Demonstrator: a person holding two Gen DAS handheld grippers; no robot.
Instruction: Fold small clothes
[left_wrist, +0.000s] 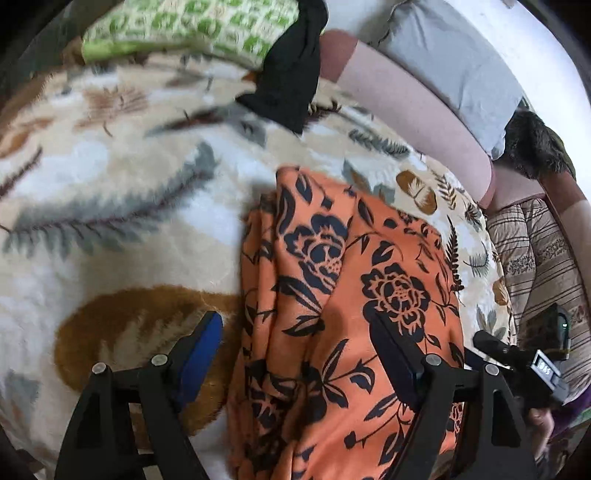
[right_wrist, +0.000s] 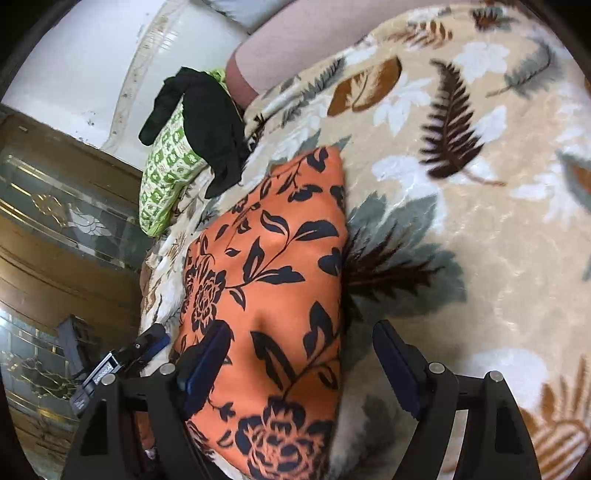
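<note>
Orange floral garment lay folded narrow on the leaf-print blanket near the bed's edge. Left hand-held gripper and right hand-held gripper both spread wide above it, gripping nothing, apparently free to re-grasp for the next fold.

Orange floral garment looks like smooth thin cloth, the leaf-print blanket under the grippers is fuzzy plush fleece.

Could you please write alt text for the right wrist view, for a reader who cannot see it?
An open right gripper hovers over a folded orange cloth with black flowers, lying on a leaf-print blanket. Behind it, a black garment drapes over a green-patterned pillow.
</note>
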